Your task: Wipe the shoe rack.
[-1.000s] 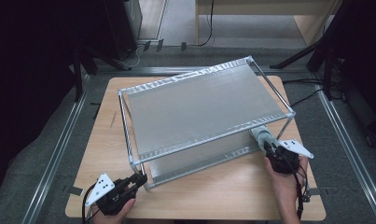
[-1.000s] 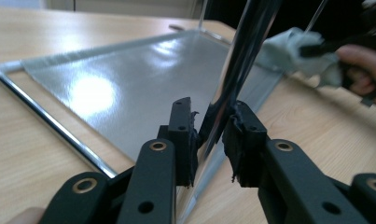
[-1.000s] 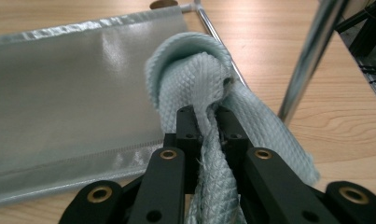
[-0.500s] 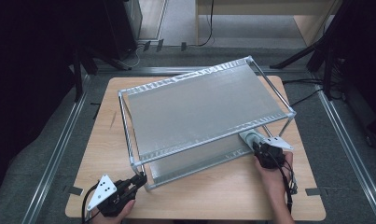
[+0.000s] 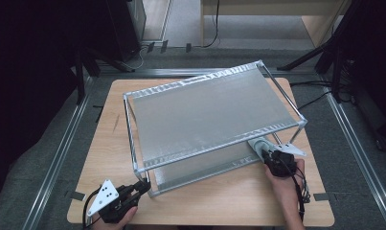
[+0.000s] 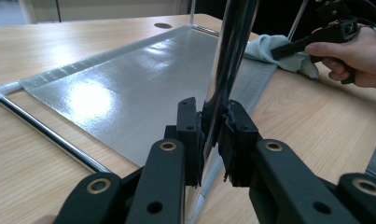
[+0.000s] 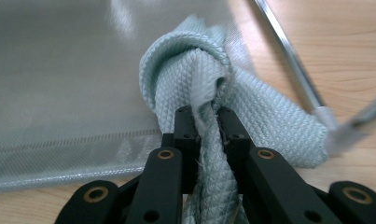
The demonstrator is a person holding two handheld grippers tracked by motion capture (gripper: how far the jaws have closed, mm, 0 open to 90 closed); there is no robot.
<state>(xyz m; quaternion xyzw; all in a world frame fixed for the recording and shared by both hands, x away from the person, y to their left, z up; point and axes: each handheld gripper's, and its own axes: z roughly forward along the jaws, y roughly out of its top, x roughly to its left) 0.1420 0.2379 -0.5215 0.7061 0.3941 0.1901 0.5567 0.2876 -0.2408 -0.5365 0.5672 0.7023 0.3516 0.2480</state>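
My left tool (image 6: pixel 212 133) clamps the rack's chrome post (image 6: pixel 230 60); my right tool (image 7: pixel 208 123) pinches a cloth (image 7: pixel 195 70) at five o'clock on the wooden desk (image 5: pixel 111 143).

Wooden table (image 5: pixel 109 143) bears a two-tier metal rack (image 5: pixel 200 110).

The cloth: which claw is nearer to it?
Right. The right claw is shut on the cloth; the left claw grips the rack's post at the opposite front corner.

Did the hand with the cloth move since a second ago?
Yes. The right gripper with the cloth slid left, from beside the rack's right front leg in under the top shelf, onto the lower shelf.
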